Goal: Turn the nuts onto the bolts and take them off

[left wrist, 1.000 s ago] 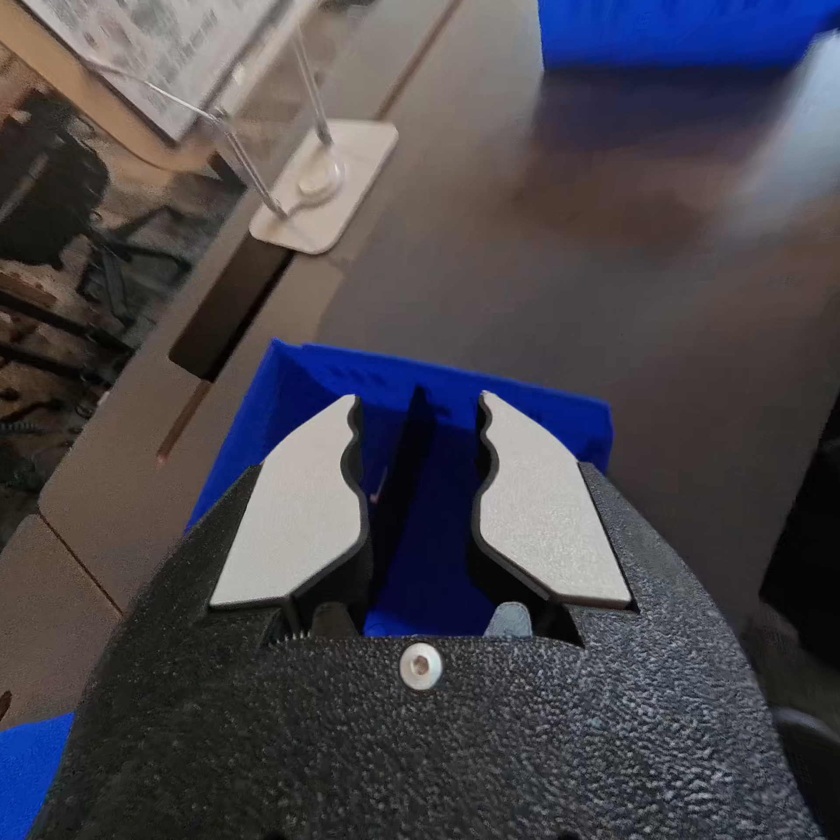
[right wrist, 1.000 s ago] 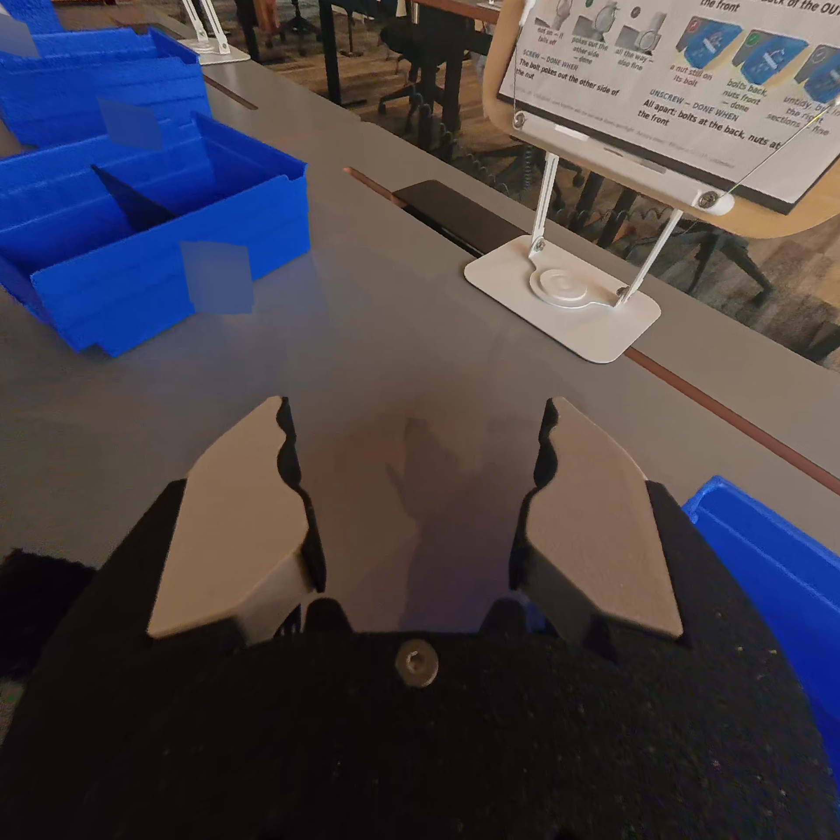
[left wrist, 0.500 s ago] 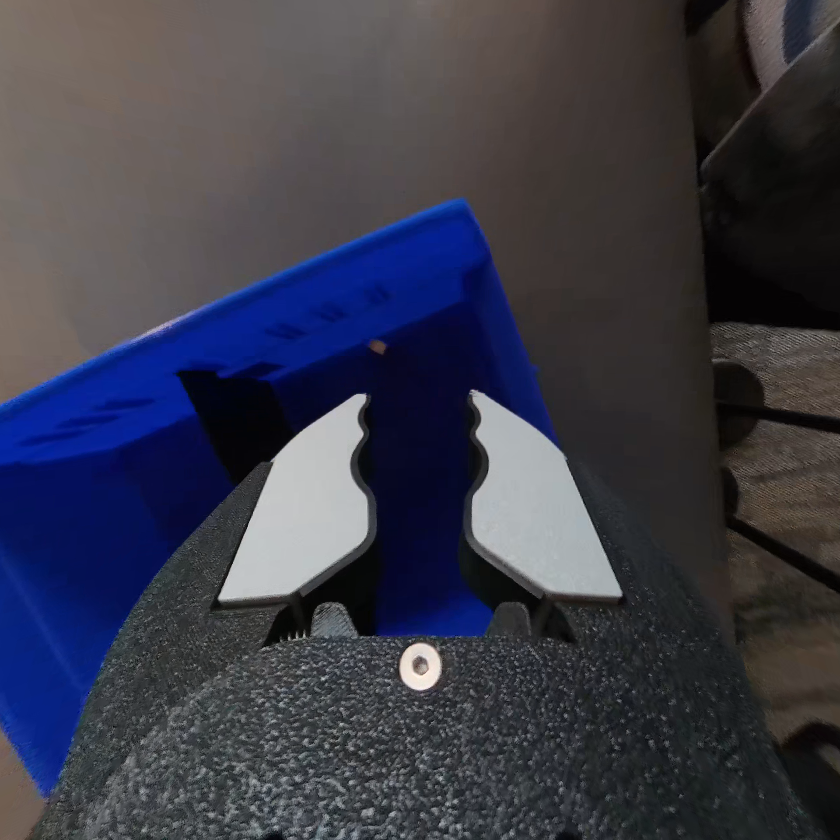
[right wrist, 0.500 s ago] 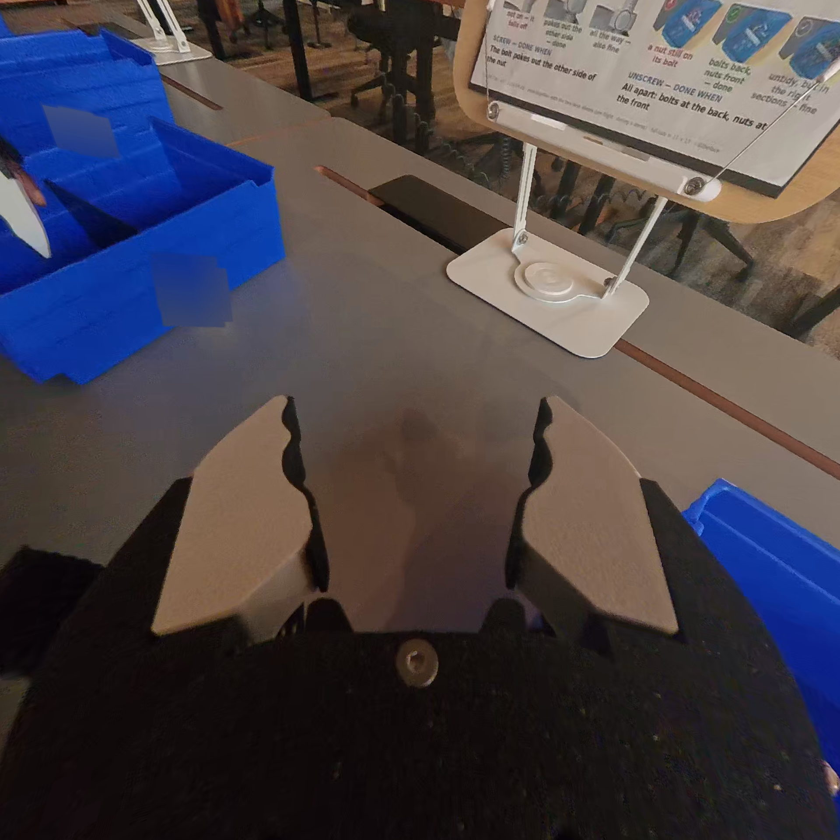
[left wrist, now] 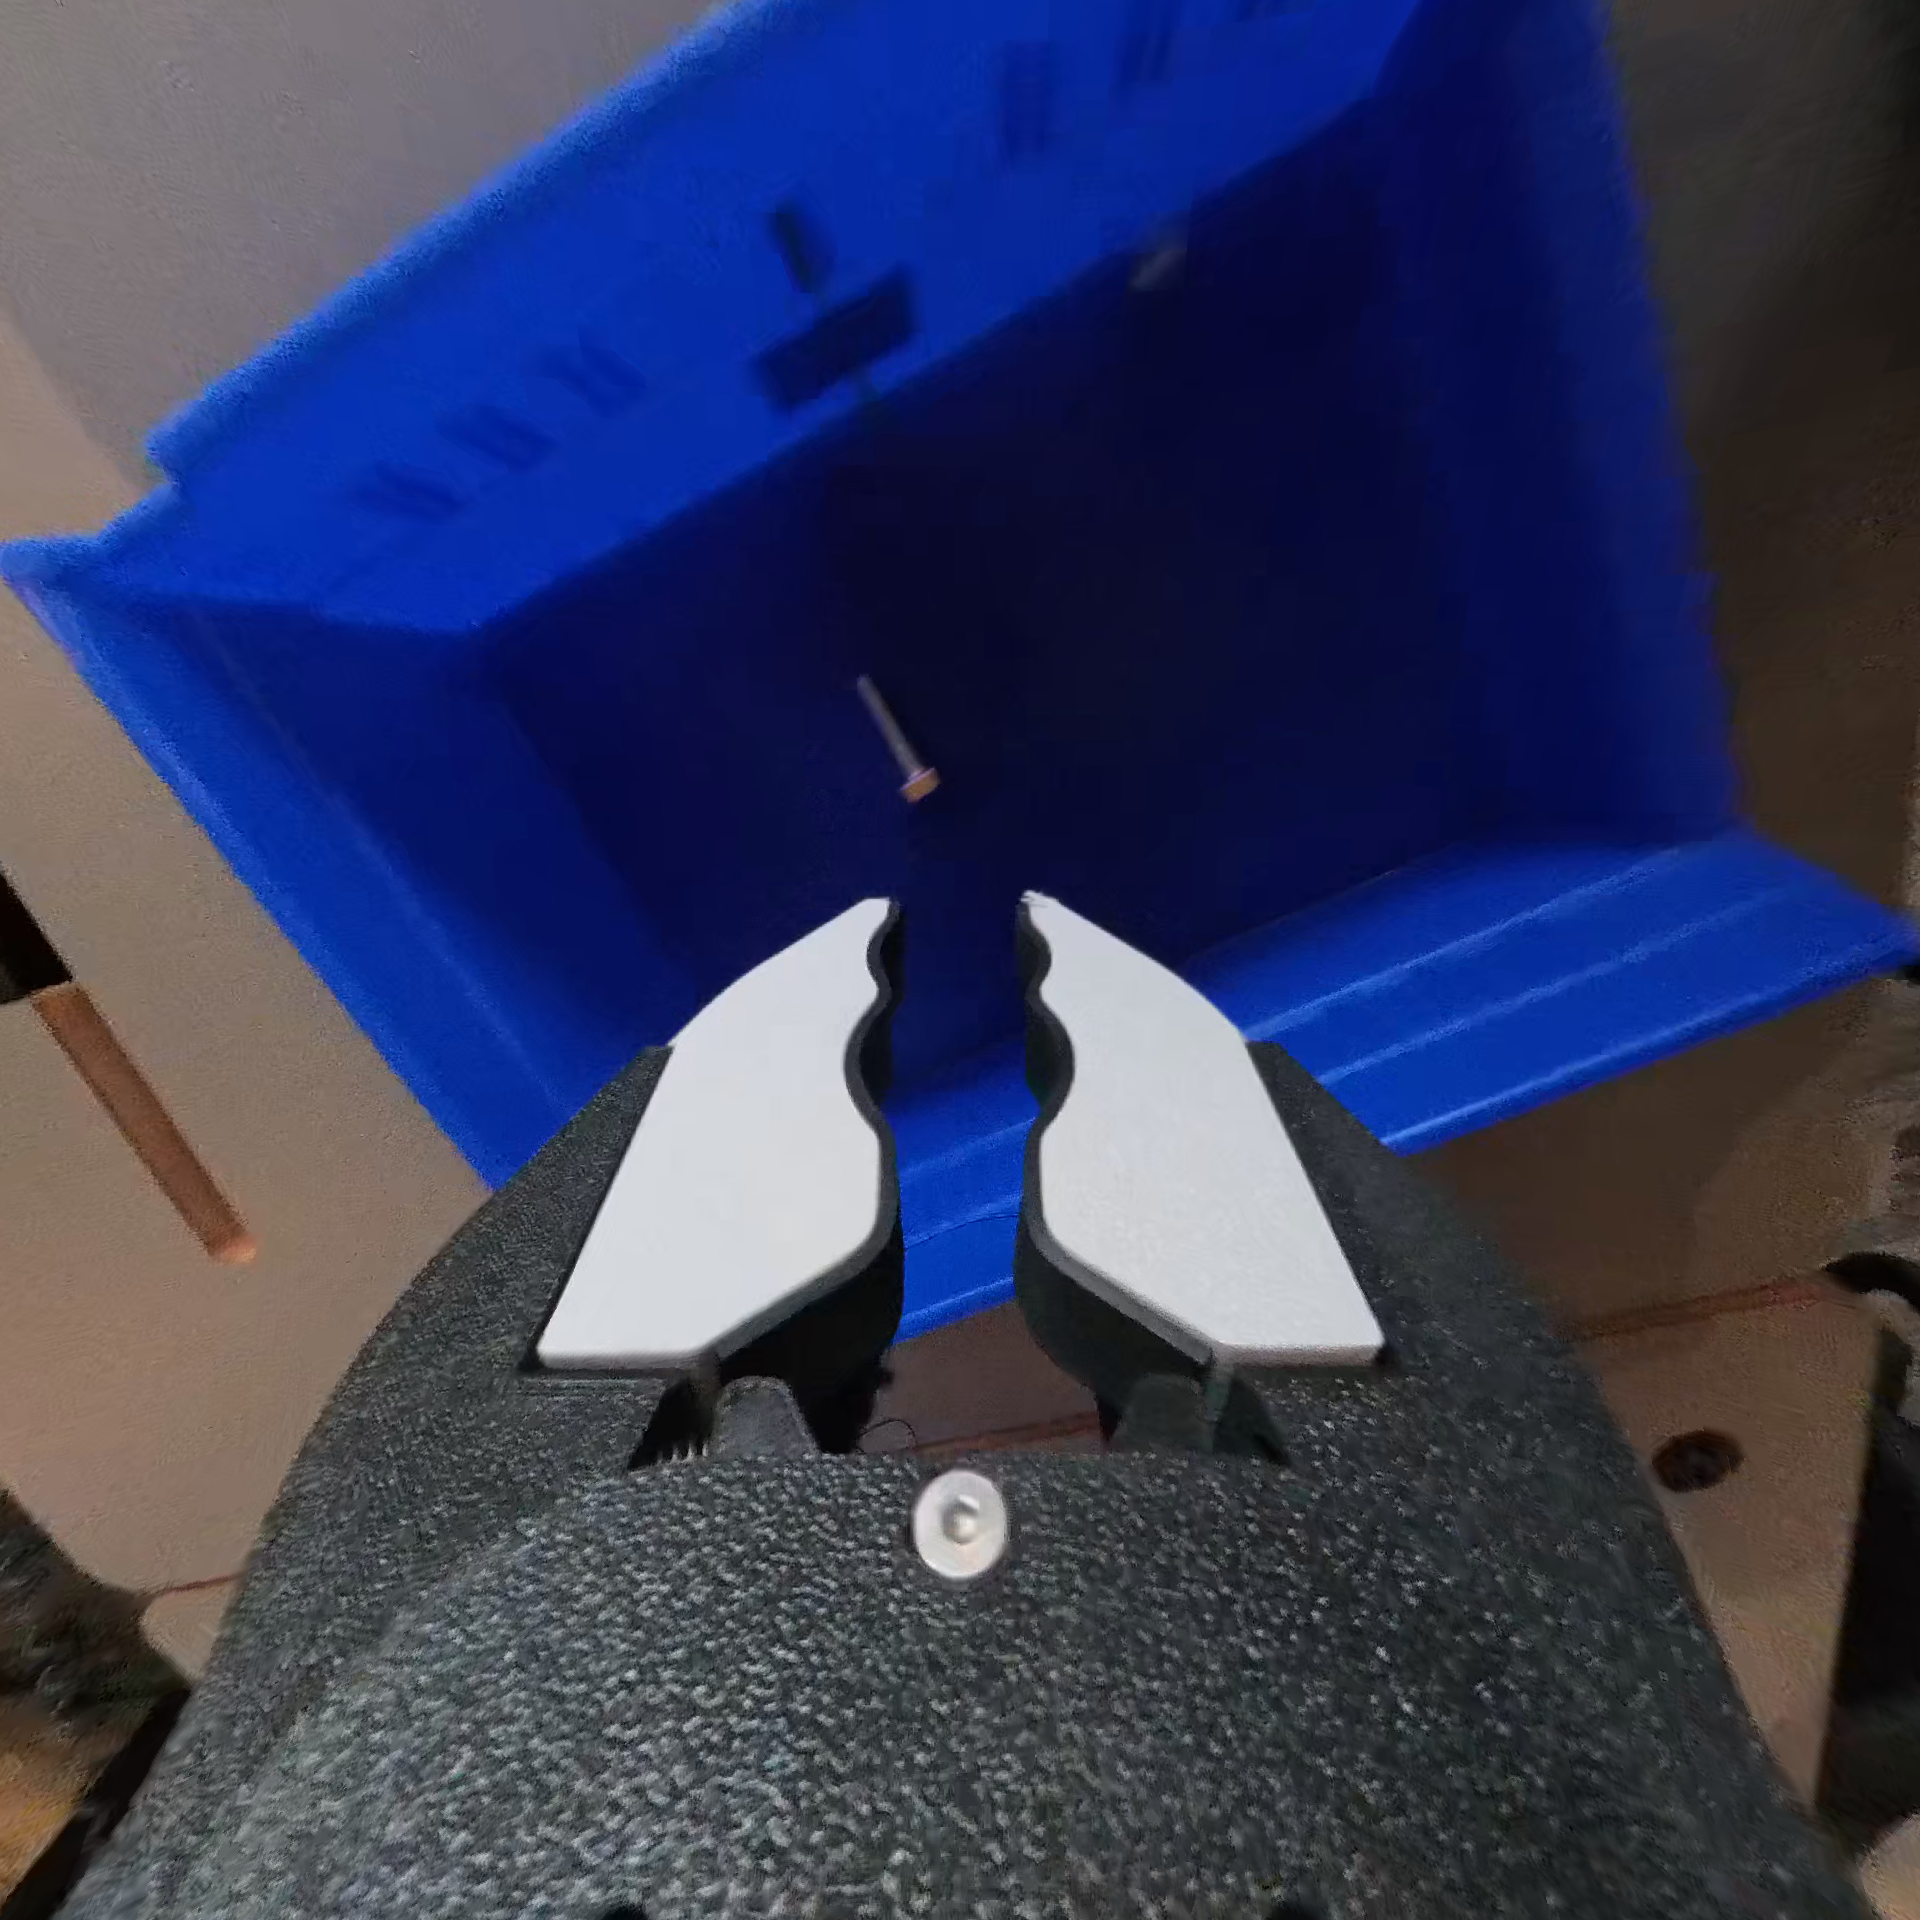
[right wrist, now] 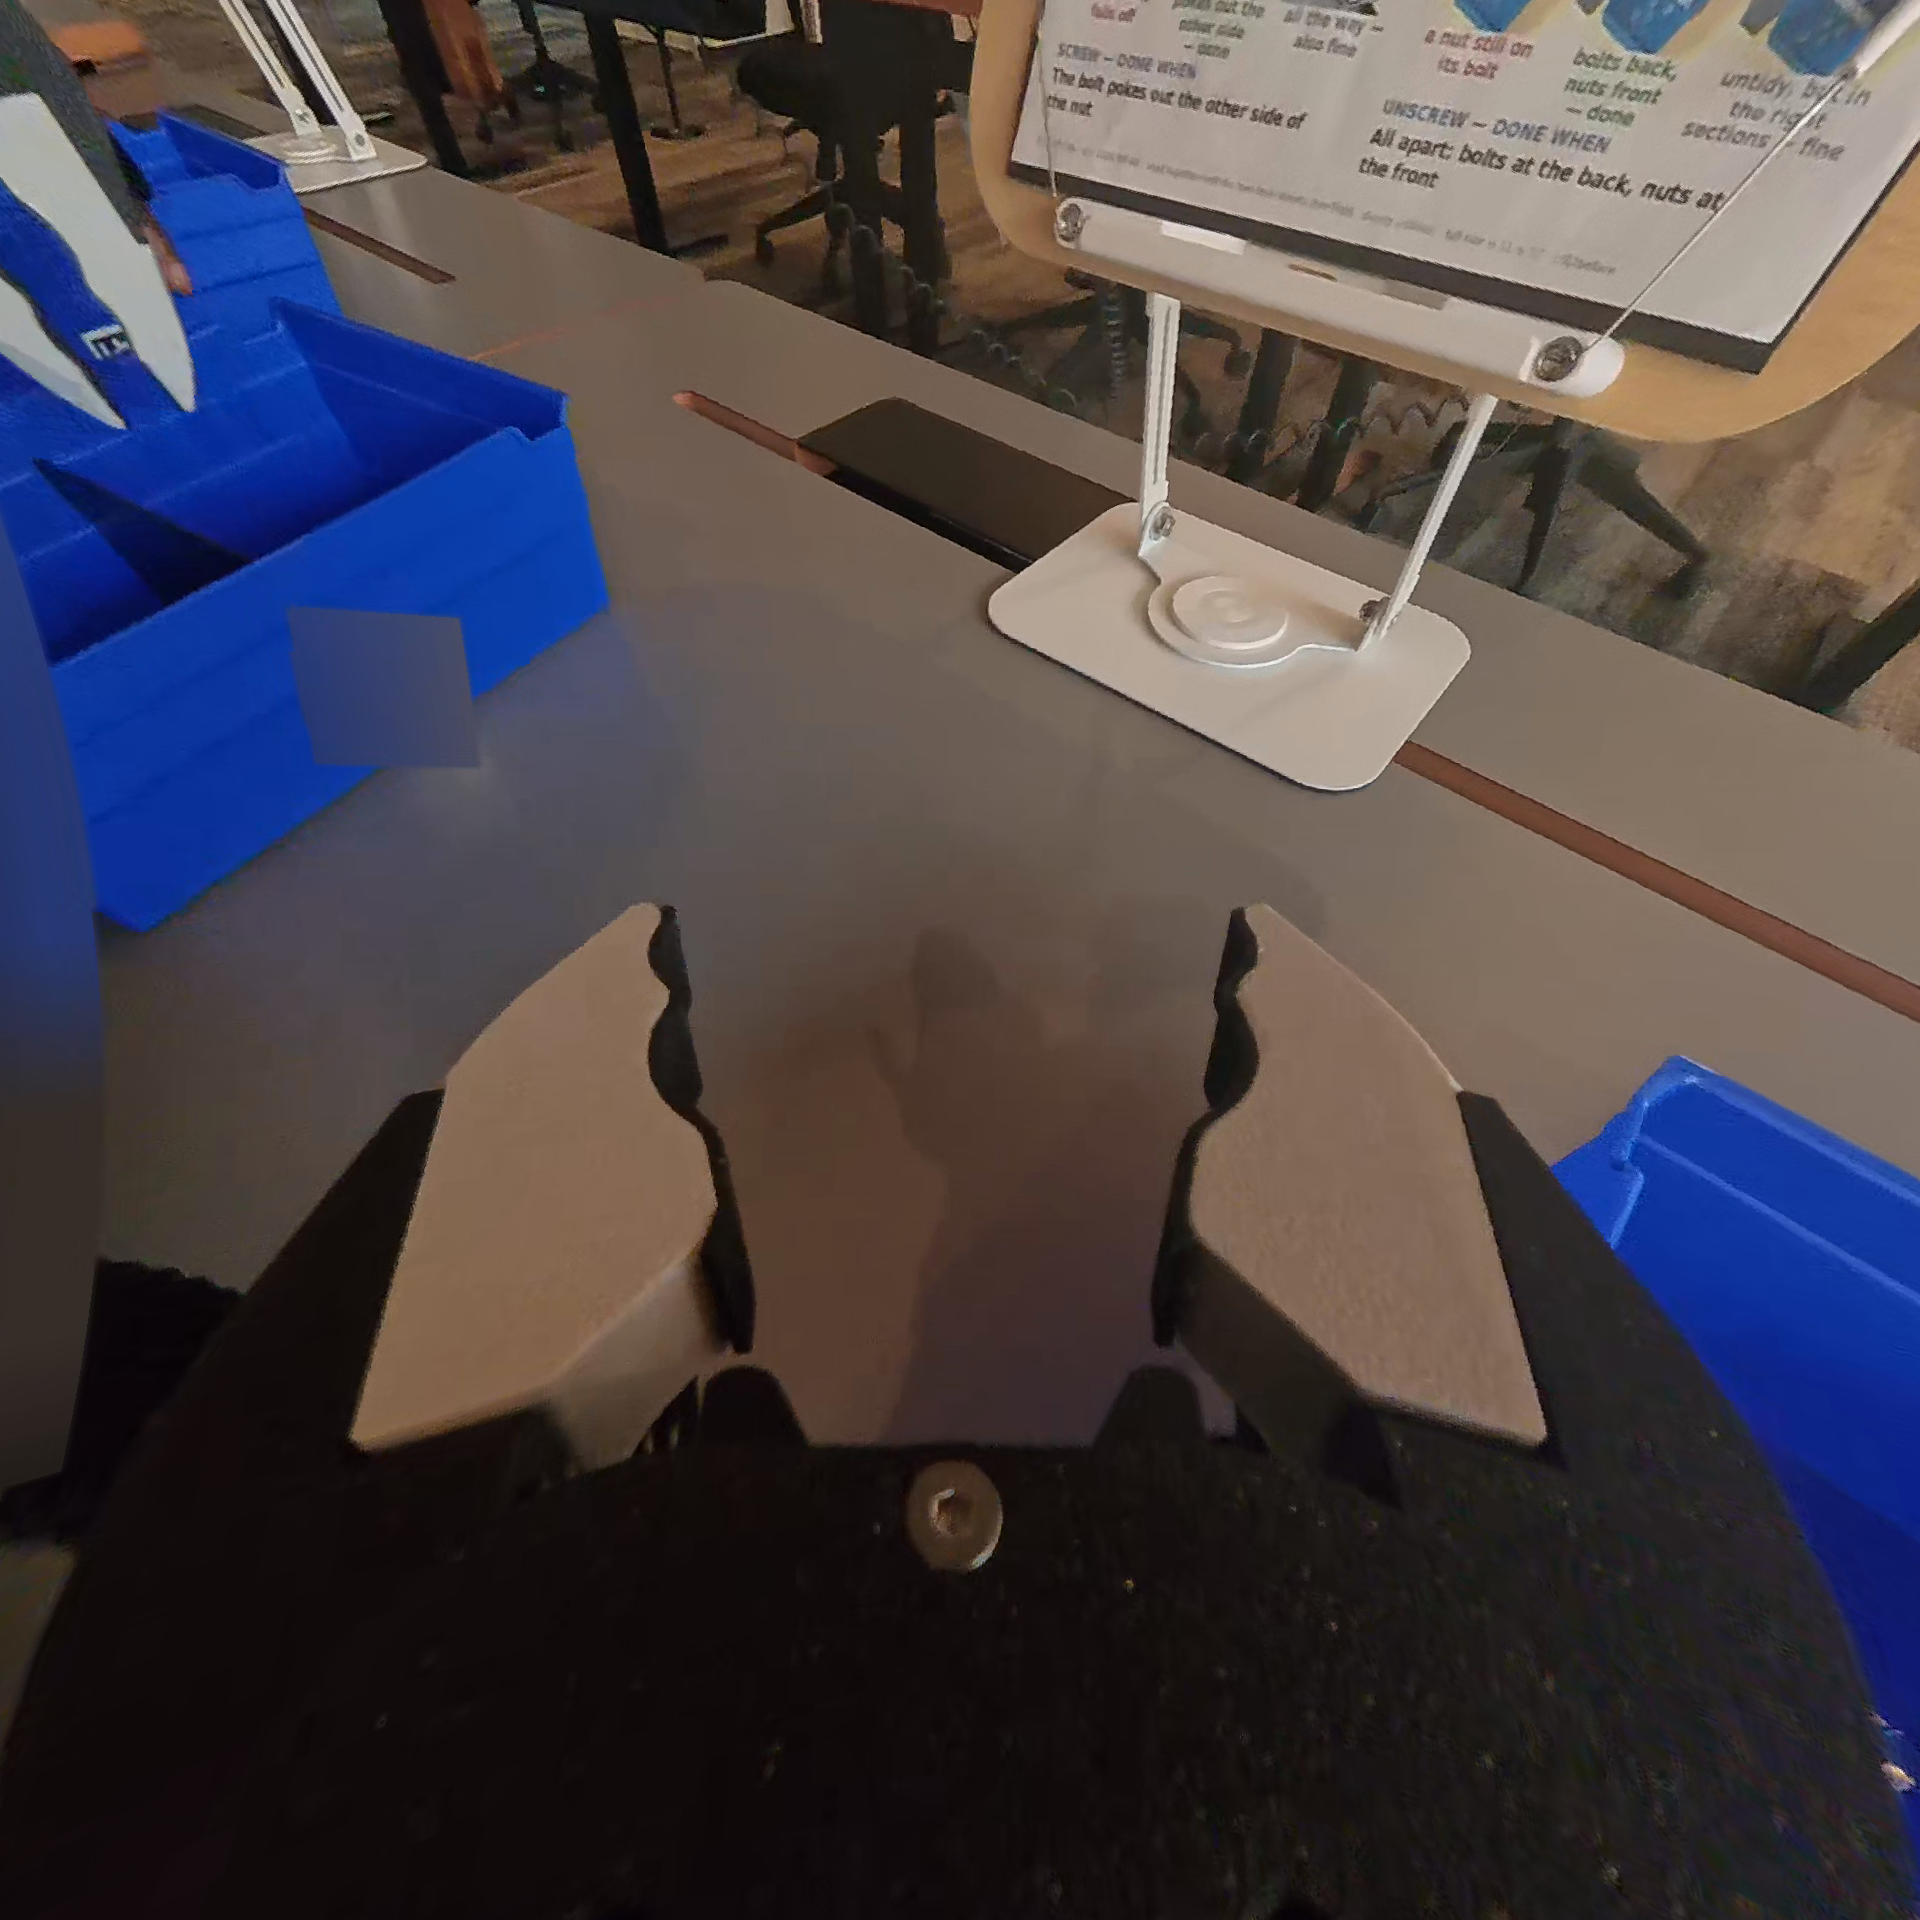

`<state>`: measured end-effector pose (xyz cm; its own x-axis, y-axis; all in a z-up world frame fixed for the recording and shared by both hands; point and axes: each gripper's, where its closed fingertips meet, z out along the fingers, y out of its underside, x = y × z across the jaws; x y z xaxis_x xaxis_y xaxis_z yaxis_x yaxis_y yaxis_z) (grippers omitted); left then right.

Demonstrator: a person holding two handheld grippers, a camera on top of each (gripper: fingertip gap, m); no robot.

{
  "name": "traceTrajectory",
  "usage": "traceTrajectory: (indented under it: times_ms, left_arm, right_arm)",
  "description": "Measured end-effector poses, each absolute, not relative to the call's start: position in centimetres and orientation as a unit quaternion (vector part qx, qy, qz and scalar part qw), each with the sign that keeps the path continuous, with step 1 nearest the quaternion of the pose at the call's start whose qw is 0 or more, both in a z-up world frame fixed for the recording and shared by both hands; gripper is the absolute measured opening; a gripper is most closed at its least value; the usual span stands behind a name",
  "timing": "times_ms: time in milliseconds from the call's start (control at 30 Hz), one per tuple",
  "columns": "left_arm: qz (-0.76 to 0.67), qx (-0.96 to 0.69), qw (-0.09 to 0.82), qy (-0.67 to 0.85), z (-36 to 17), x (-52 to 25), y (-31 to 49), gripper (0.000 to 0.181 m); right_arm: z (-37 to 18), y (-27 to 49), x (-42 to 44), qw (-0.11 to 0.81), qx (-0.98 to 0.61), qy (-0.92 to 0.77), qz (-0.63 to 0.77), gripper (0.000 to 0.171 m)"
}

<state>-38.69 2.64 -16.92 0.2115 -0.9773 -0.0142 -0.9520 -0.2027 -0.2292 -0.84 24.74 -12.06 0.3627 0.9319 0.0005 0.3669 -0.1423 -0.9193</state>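
Observation:
My left gripper [left wrist: 958, 914] hangs over a blue bin [left wrist: 1507, 997] and looks down into it. Its jaws are empty, with a narrow gap between them. One small bolt [left wrist: 899, 743] with a tan head lies on the bin floor just beyond the fingertips. A small grey blurred piece [left wrist: 1153, 265] lies by the far wall; I cannot tell what it is. My right gripper [right wrist: 948, 935] is wide open and empty over the bare grey table [right wrist: 935, 779]. The left gripper's fingers [right wrist: 94, 281] show at the top left of the right wrist view, above the blue bin [right wrist: 312, 623].
A black divider [right wrist: 135, 540] splits the bin on the left. More blue bins [right wrist: 218, 208] stand behind it. Another blue bin [right wrist: 1766, 1247] sits at the right. A sign on a white stand [right wrist: 1226, 623] stands by the table's far edge, next to a dark slot [right wrist: 935, 478]. The tips of one gripper are about 45 cm away from the tips of the other. The small grey blurred piece [left wrist: 1153, 265] lies some 15 cm from my left tips, 35 cm from my right tips.
My left gripper has swung round and tipped down over the blue bin, and the bolt on its floor has come into view. Its jaws have narrowed slightly. The right gripper has barely moved.

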Motion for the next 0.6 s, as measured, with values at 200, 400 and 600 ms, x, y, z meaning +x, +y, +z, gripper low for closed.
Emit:
traceTrajectory:
  times_ms: [200, 400, 600]
  left_arm:
    - [-0.047, -0.745, 0.100, 0.657, -20.4, -40.1, 5.1, 0.014]
    - [-0.076, -0.751, 0.092, 0.650, -23.5, -38.8, 5.6, 0.027]
    - [-0.104, -0.792, 0.053, 0.599, -25.2, -38.2, 4.6, 0.028]
  right_arm:
    - [-12.3, 25.6, -0.4, 0.456, -0.696, -0.456, 0.316, 0.095]
    - [-12.9, 26.2, -0.4, 0.453, -0.703, -0.454, 0.308, 0.095]
    - [-13.3, 26.8, -0.2, 0.452, -0.708, -0.453, 0.299, 0.094]
